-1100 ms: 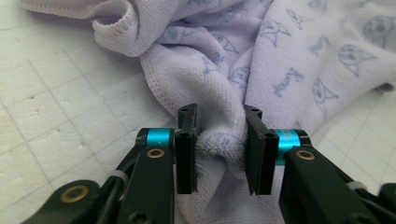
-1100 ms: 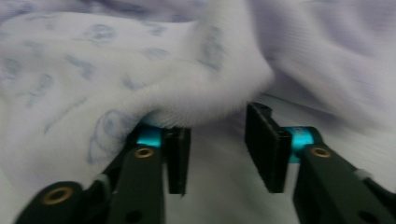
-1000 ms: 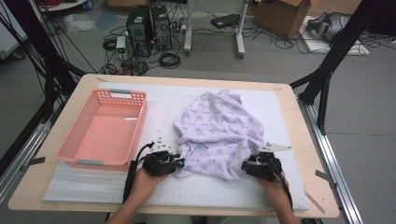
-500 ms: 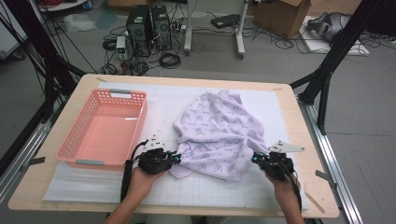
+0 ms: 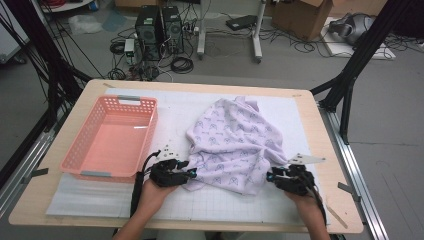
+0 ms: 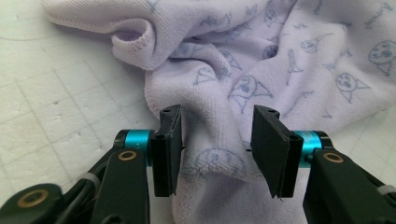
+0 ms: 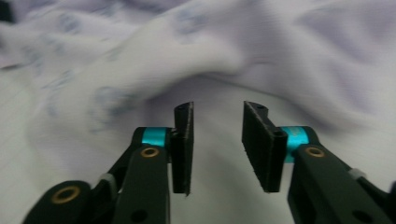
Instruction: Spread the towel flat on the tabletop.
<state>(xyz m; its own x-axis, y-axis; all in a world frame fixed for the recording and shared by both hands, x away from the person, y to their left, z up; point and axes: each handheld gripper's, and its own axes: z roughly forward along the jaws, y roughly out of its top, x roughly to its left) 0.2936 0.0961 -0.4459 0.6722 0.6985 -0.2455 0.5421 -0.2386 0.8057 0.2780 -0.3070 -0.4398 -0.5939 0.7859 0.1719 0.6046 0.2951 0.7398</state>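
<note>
High view: a lilac printed cloth (image 5: 235, 145) lies crumpled on the white gridded mat (image 5: 165, 107) right of the pink basket (image 5: 112, 137), with the left gripper (image 5: 187, 173) at its near left edge and the right gripper (image 5: 271, 176) at its near right corner. Left gripper view: the jaws, which have just been opening, stand apart with a hemmed fold of the cloth (image 6: 219, 158) between them, unpinched. Right gripper view: blurred, the jaws, also just opening, stand apart over the mat, the cloth (image 7: 140, 79) just beyond them.
</note>
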